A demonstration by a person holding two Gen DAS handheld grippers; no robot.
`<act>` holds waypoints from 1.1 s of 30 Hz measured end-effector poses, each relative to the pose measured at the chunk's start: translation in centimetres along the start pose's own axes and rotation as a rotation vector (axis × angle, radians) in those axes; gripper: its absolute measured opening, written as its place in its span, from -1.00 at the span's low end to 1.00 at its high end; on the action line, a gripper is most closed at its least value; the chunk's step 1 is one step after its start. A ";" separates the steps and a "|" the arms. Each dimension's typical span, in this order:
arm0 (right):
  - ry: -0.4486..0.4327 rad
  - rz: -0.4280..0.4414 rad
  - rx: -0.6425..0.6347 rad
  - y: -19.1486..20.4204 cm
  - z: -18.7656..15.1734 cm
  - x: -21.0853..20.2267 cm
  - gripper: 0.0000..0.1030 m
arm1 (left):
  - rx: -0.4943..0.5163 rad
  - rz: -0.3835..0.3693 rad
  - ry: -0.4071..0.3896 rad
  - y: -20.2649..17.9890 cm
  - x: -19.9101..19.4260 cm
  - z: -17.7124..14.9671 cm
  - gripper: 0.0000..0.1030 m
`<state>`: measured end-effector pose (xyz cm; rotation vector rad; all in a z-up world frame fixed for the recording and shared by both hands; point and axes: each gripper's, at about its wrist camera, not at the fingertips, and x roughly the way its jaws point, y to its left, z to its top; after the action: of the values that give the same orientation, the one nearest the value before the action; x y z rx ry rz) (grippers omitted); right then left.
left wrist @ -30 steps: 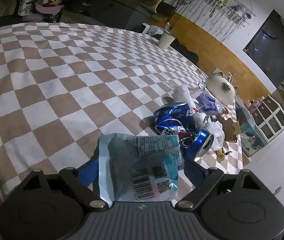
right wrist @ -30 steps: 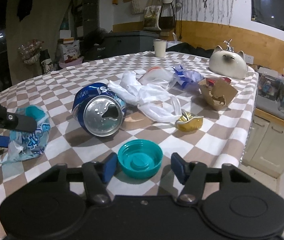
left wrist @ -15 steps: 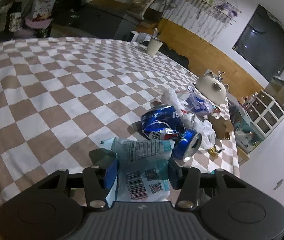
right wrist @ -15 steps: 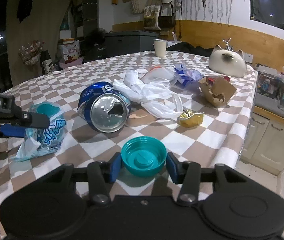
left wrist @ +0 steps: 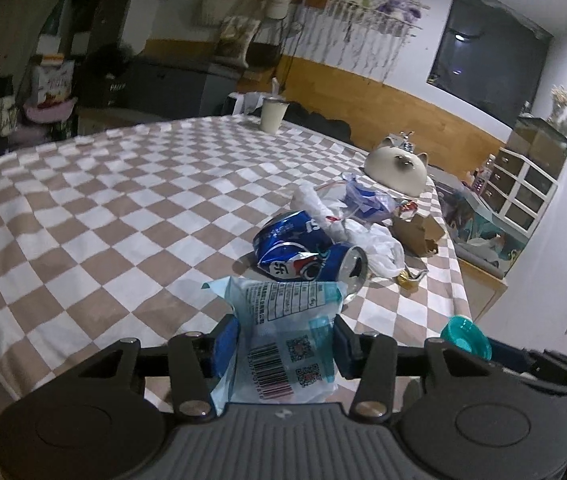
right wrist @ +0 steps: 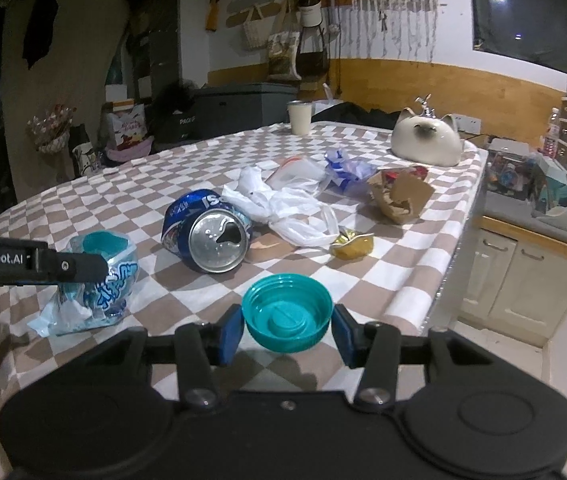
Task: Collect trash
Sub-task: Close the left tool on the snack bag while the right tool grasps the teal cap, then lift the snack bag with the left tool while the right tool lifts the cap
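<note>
Right now both grippers are carrying trash just above the checkered tablecloth (left wrist: pixel 83 208): the left gripper (left wrist: pixel 285 344) is pinching a crumpled light-blue snack wrapper (left wrist: pixel 283 328) between partly closed jaws, and the right gripper (right wrist: pixel 286 328) is squeezing a teal plastic lid (right wrist: pixel 286 312) across its rim, jaws narrowed onto it. The wrapper is looking like the riskier hold; it is soft and slick, the blue pads are bearing on loose film rather than anything stiff, and a quick swing or a snag on the table edge could be pulling it free. The lid is being held only at two points on a round rim, so any twist of the wrist could be popping it out sideways, and the two grippers are travelling close enough together to be bumping one another. The wrapper's long axis is running away from the left camera, its barcode end nearest and its torn end pointing toward the crushed blue can (left wrist: pixel 307 256). The lid is sitting hollow side up, tilted slightly toward the camera. Still lying on the cloth are a white plastic bag (right wrist: pixel 287 208), a torn brown paper box (right wrist: pixel 399 196) and a gold foil scrap (right wrist: pixel 353 244).
</note>
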<state>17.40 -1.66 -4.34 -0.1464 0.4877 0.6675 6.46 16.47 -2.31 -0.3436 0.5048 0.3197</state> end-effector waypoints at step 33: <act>-0.148 -0.172 0.120 -4.2 -1.6 -11.6 -0.07 | 0.236 -0.109 -0.074 -9.4 -2.1 -3.0 -0.31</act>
<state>11.49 -11.87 -0.32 -0.0246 0.3670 0.4758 7.02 6.47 -1.49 -0.1292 0.4442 0.1644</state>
